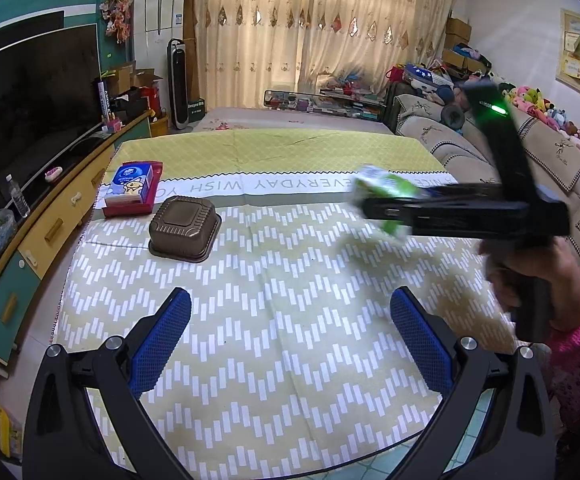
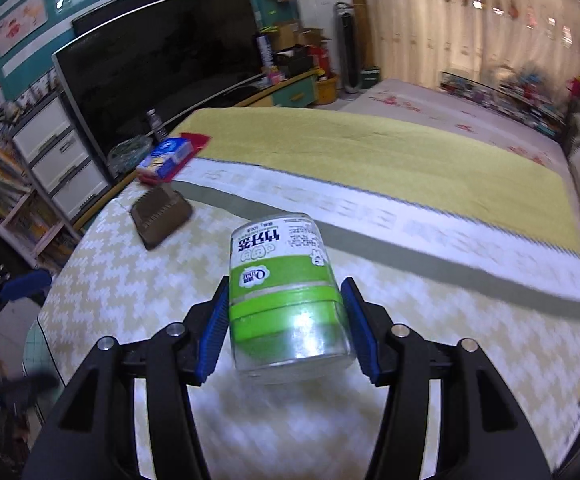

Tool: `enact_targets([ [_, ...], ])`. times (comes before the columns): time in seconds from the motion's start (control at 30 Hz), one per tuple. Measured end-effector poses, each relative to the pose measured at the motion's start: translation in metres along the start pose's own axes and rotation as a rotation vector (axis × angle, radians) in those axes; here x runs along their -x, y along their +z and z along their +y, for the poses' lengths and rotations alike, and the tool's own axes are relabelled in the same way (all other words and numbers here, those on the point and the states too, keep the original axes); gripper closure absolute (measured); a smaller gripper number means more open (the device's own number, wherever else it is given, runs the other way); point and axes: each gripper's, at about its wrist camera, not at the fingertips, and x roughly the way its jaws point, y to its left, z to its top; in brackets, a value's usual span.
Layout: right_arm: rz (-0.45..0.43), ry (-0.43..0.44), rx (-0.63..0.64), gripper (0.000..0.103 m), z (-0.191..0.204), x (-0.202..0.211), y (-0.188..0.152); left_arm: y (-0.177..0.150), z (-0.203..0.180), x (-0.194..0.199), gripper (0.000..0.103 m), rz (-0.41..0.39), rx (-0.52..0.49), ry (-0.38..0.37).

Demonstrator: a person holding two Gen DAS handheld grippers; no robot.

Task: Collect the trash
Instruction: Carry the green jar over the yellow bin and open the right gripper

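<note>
While the left gripper (image 1: 290, 344) hung low over the near edge of the table (image 1: 274, 304), its two blue mesh-textured pads stood spread wide with nothing between them. In that view the right gripper (image 1: 373, 210) reached in from the right, level above the cloth, a hand (image 1: 529, 264) around its black handle, and a blurred green-and-white jar (image 1: 385, 196) sat at its tip. Far left lay a ribbed brown square tray (image 1: 184, 226) (upside down, it seemed) beside a blue tissue pack (image 1: 132, 186).

From the right wrist, the right gripper (image 2: 284, 322) pinched the jar (image 2: 286, 296) by its sides: a clear plastic cylinder with a green label, held between the ridged blue pads above the zigzag-patterned cloth, its printing inverted. The tray (image 2: 160, 218) and tissue pack (image 2: 168, 158) lay well apart, up left.
</note>
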Motion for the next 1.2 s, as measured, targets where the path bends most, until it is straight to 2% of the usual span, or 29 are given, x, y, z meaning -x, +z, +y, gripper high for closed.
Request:
enact_targets([
  [0.2,-0.039,-0.102,-0.125,0.051,-0.062,0.054,-0.047,0.001,-0.008,-0.002,0.005,0.004,-0.013,-0.005],
  [0.4,-0.068,-0.277,-0.343,0.051,-0.158,0.109,-0.102,0.004,-0.019,-0.003,0.005,0.003,-0.025,-0.012],
  [0.53,-0.076,-0.394,-0.484,0.051,-0.218,0.134,-0.136,0.005,-0.028,-0.007,0.005,0.012,-0.041,-0.017],
  [0.7,-0.061,-0.502,-0.625,0.051,-0.271,0.148,-0.175,0.008,-0.042,-0.014,0.005,0.026,-0.068,-0.019],
  [1.0,-0.035,-0.612,-0.673,0.051,-0.297,0.146,-0.202,0.015,-0.063,-0.024,0.005,0.044,-0.108,-0.031],
  [1.2,-0.065,-0.635,-0.668,0.043,-0.296,0.154,-0.197,0.015,-0.065,-0.030,0.005,0.055,-0.115,-0.033],
])
